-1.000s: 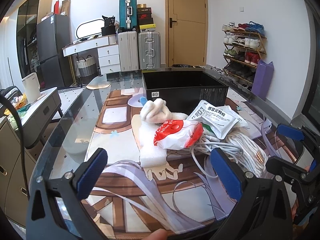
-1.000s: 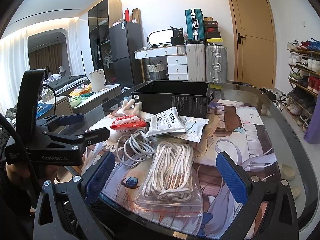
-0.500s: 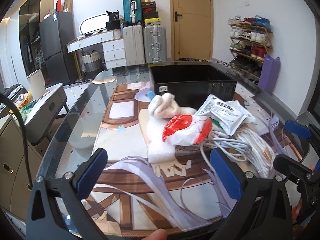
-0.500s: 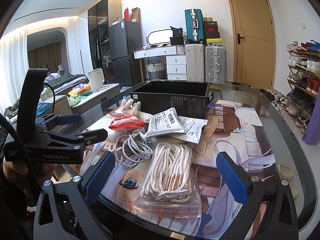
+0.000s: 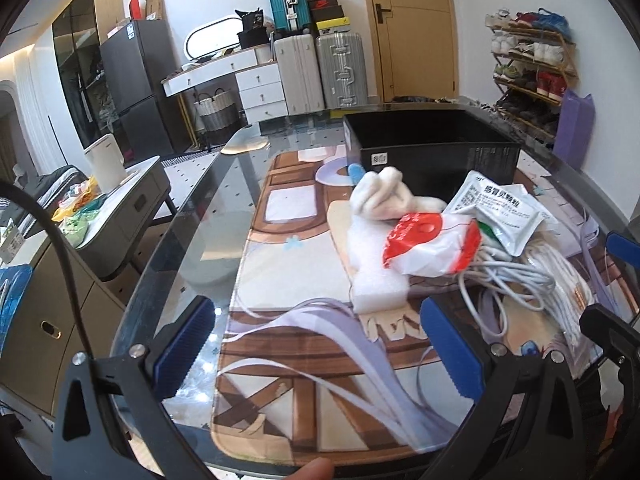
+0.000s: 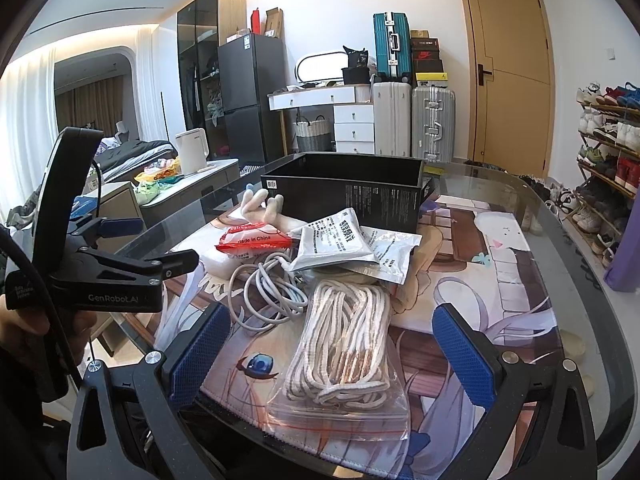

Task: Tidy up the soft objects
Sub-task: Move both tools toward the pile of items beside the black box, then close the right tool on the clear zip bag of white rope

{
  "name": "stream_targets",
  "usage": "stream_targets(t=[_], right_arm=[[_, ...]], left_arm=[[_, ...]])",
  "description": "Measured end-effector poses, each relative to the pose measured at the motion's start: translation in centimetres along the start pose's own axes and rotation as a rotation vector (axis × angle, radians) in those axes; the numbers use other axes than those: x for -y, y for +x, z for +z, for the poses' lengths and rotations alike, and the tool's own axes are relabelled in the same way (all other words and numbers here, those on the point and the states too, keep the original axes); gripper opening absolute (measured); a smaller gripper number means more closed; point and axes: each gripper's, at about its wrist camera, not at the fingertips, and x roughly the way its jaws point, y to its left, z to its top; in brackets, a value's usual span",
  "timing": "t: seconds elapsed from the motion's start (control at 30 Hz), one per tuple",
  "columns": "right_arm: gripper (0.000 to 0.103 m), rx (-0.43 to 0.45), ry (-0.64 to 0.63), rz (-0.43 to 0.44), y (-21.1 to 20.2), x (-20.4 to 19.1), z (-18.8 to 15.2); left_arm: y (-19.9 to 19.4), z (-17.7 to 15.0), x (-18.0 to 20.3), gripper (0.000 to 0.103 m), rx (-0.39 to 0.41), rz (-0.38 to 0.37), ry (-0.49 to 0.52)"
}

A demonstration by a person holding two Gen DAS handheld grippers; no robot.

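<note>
Rope (image 6: 344, 344), off-white and coiled inside a clear zip bag (image 6: 340, 412), lies at the near edge of the printed mat (image 6: 492, 276), between the wide-spread blue pads of the right gripper (image 6: 332, 356), which holds nothing. At 11 o'clock from the rope, touching it, a white cable (image 6: 264, 288) sits in loose loops. At 12 o'clock two white printed sachets (image 6: 340, 240) overlap, one lying partly on the rope's far end. At 10 o'clock from the sachets rests a red-and-white packet (image 6: 252, 240), with a cream plush toy (image 6: 260, 204) just behind it. Under the packet, in the left wrist view, a white foam block (image 5: 376, 284) shows. Beyond the whole pile, at 12 o'clock, stands a black open box (image 6: 348, 196), its front wall touching or nearly touching the sachets. The left gripper (image 5: 316, 348) hovers over the mat's near left part, well short of the foam, fingers wide apart and empty. All of it sits on a glass table (image 6: 532, 200).
</note>
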Motion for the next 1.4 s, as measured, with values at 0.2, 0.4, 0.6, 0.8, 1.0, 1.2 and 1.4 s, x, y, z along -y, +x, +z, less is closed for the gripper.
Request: stream_targets(t=[0.2,0.4,0.6,0.8,1.0,1.2,1.4], right_arm=[[0.103,-0.024,0.0,-0.002,0.8,0.0,0.1],[0.103,-0.044,0.009,-0.005,1.4,0.2,0.0],[0.103,-0.056,0.015,-0.009,1.6,0.4,-0.1],[0.103,-0.072,0.022,-0.013,1.8,0.6,-0.2],[0.103,-0.097,0.036,-0.014,2.4,1.1,-0.2],[0.103,-0.13,0.043,-0.023,3.1,1.3,-0.6],[0.102,-0.16,0.038,-0.043,3.9,1.7,-0.9]], left_arm=[[0.7,0.0,-0.1,0.103,-0.031,0.016,0.006],[1.2,0.2,0.0,0.103,-0.054,0.017,0.014],[1.5,0.1,0.4,0.103,-0.066,-0.009,0.02],[1.4,0.0,0.5,0.103,-0.064,-0.075,0.012],[1.5,-0.1,0.7,0.103,-0.057,-0.121,0.005],[1.8,-0.3,0.4,0.103,-0.057,-0.152,-0.002],[1.9,-0.1,-0.2,0.103,-0.048,-0.167,-0.02]])
